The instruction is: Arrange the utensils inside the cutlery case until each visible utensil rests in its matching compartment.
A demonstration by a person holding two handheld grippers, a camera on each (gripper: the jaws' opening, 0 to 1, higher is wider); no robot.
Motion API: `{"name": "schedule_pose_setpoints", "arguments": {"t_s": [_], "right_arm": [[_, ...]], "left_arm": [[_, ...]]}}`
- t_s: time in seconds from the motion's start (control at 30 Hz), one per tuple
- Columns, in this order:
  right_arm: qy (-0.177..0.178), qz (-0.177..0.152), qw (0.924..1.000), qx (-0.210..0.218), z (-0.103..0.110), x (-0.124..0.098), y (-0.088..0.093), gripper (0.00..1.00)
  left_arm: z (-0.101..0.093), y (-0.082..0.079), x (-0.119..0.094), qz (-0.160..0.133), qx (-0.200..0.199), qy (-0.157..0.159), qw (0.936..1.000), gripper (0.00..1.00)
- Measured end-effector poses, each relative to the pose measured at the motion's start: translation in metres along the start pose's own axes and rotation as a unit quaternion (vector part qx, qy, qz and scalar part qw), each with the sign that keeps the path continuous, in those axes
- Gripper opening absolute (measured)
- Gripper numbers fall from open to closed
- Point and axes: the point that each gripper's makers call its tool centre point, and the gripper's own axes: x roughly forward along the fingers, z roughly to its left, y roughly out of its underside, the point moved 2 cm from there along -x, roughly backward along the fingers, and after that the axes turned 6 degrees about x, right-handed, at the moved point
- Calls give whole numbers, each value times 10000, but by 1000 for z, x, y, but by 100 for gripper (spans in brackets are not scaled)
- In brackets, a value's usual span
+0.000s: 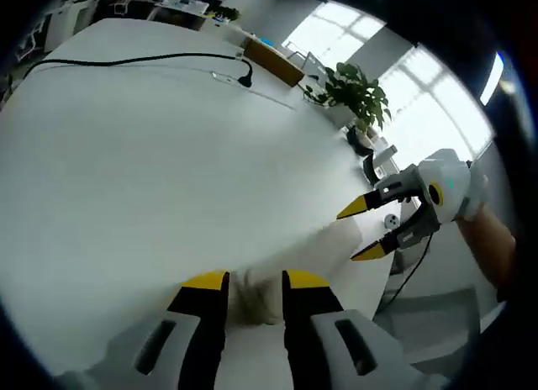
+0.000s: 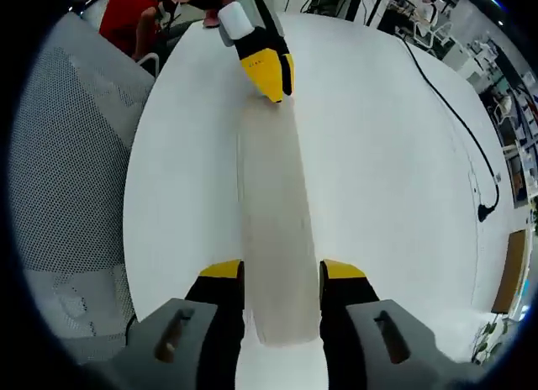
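Note:
The cutlery case [image 2: 273, 213] is a long beige fabric strip, closed up, stretched over the white table [image 2: 378, 155]. In the right gripper view its near end sits between my right gripper's [image 2: 282, 276] jaws, and both edges touch their inner faces. My left gripper [image 2: 271, 77] clamps the far end. In the left gripper view the case [image 1: 256, 299] fills the gap of my left gripper [image 1: 256, 282]. From there it runs, blurred, toward my right gripper [image 1: 361, 232], whose yellow tips flank its other end. No utensils show.
A black cable [image 1: 126, 60] with a plug lies across the far table [image 1: 151, 155]. A potted plant [image 1: 357, 92] and a wooden box [image 1: 273, 62] stand past the table edge. A grey mesh chair [image 2: 71, 180] is beside the table, and a person's hand [image 1: 492, 239] holds my right gripper.

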Motion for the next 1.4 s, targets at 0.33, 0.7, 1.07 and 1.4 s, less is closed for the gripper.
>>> {"name": "schedule_pose_setpoints", "arguments": {"t_s": [0.33,0.7,1.07,1.4], "right_arm": [[46,678,9933,939,1,-8,57,0],[101,653,9893,1300,-2,-2,59,0],[185,1232,9843,1248,-3,1,59,0],[169,985,9858,1347,-3,6,59,0]], "left_arm": [[-25,-2,7,551,1459,-162,9876,0],[-29,16,18,1289,2436,-481,9601,0],[-28,14,20,1520,2481,-585,9549,0],[-31,14,22,1596,2608,-588,9503,0]]}}
